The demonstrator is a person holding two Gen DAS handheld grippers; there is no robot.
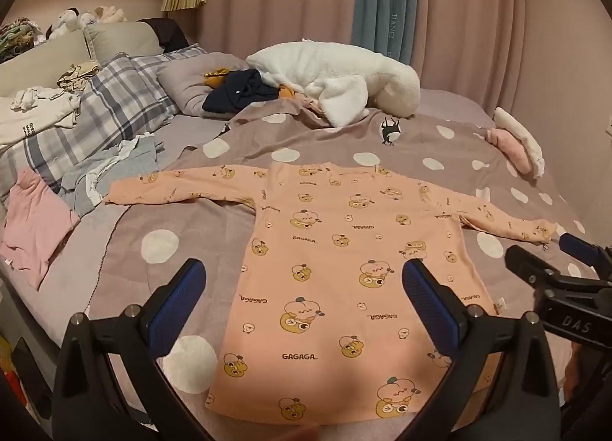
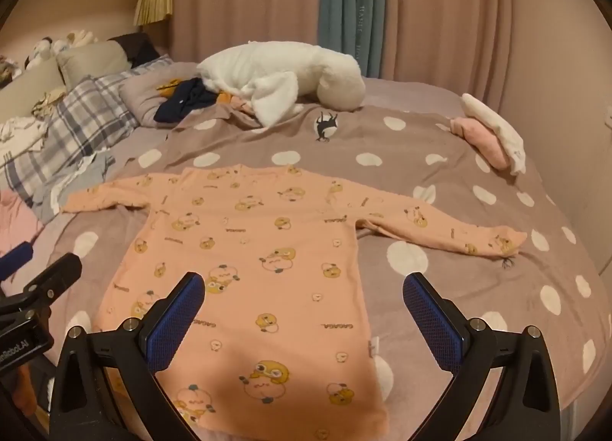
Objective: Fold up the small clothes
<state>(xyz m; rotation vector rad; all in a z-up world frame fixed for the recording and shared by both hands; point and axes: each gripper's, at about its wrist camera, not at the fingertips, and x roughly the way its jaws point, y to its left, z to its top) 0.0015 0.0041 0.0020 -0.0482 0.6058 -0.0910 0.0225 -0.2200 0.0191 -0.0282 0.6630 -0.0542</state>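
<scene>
A small peach long-sleeved shirt with cartoon prints lies flat on the dotted bedspread, both sleeves spread out to the sides. It also shows in the right wrist view. My left gripper is open and empty, hovering above the shirt's lower left part. My right gripper is open and empty above the shirt's lower right edge. The right gripper also shows at the right edge of the left wrist view. The left gripper shows at the left edge of the right wrist view.
A white plush toy and dark garment lie at the far side. Plaid pillow, grey clothes and a pink garment lie left. Rolled pink and white cloths lie far right. Curtains hang behind.
</scene>
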